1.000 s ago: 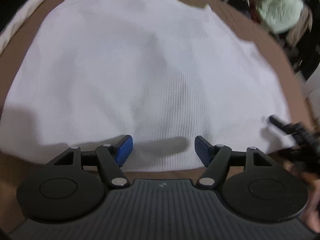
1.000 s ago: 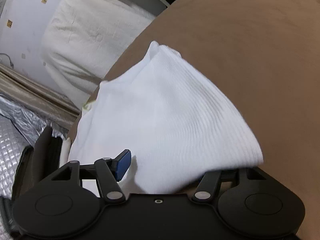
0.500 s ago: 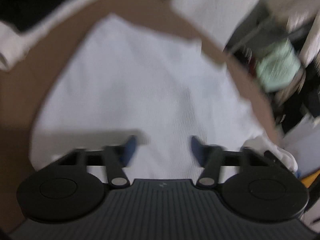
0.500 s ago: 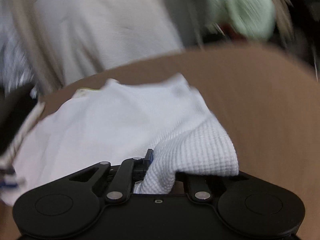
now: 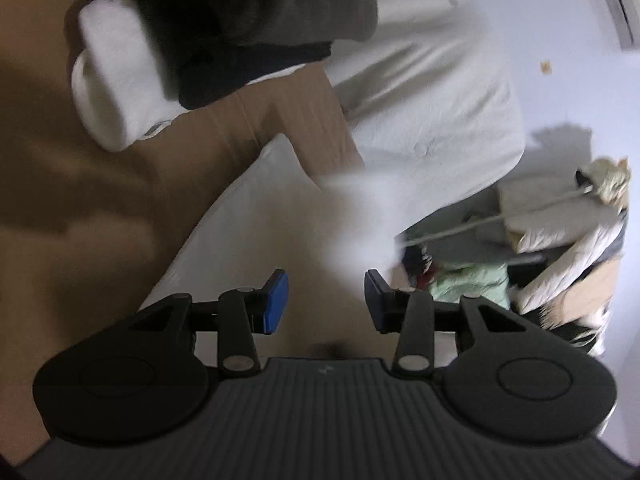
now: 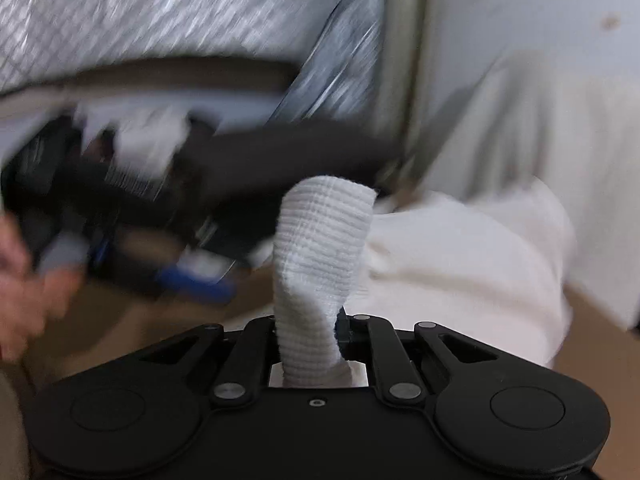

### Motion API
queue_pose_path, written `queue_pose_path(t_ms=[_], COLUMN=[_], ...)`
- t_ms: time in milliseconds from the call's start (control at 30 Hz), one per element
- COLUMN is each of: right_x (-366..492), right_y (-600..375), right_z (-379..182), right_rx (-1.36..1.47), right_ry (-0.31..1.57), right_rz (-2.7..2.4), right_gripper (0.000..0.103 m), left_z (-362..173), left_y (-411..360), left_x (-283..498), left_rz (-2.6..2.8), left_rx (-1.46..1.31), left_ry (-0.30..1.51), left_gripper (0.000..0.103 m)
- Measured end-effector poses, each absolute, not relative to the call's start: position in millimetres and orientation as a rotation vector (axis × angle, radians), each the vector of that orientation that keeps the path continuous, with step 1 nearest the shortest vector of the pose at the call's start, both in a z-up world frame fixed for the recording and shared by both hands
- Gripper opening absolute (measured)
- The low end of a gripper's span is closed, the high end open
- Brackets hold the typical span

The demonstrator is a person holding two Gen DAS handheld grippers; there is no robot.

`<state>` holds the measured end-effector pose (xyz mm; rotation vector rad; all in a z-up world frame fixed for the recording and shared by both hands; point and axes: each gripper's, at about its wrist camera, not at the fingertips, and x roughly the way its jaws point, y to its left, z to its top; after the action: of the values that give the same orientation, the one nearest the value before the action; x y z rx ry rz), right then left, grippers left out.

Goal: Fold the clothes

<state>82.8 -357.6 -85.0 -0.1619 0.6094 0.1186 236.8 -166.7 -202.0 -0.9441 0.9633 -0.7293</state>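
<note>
White ribbed cloth (image 6: 320, 248), soft and light, hangs bunched in the tightly closed right gripper (image 6: 310, 336); it will sag, so grip hems. Left gripper (image 5: 326, 300) stands partly open, empty, just ahead of it a blurred fold.

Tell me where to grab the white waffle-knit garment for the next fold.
Take the white waffle-knit garment at its long free edge bordering the brown surface, coming in low from that brown side. That edge lies flat and exposed, while the opposite end is lifted, so this is probably the loose side.
</note>
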Motion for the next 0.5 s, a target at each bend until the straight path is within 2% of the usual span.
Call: queue_pose_path(t_ms=[100, 200, 300, 433, 500], right_x=[88.3, 78.4, 74.4, 68.0, 68.7], right_y=[-347.2, -344.7, -348.3, -352.9, -334.5], right_z=[-131.1, -143.6, -129.5, -92.6, -84.0], right_rx=[-0.181, -0.179, -0.125, 0.015, -0.034], right_ry=[0.699, 0.692, 0.683, 0.650, 0.621], right_rz=[0.134, 0.114, 0.089, 0.045, 0.048], right_gripper=[0.010, 0.010, 0.010, 0.012, 0.012], left_z=[-207.0, -211.6, -213.9, -209.1, -210.2], left_y=[-174.0, -178.7, -177.1, -179.1, -180.2], left_x=[238.7, 241.4, 243.7, 243.0, 244.0], left_rz=[-0.728, -0.684, -0.714, -0.809, -0.808], left_rx=[-0.941, -0.880, -0.916, -0.940, -0.948], left_ry=[0.984, 1.030, 1.039, 1.018, 1.023], left_gripper=[0.040, 0.040, 0.045, 0.058, 0.059])
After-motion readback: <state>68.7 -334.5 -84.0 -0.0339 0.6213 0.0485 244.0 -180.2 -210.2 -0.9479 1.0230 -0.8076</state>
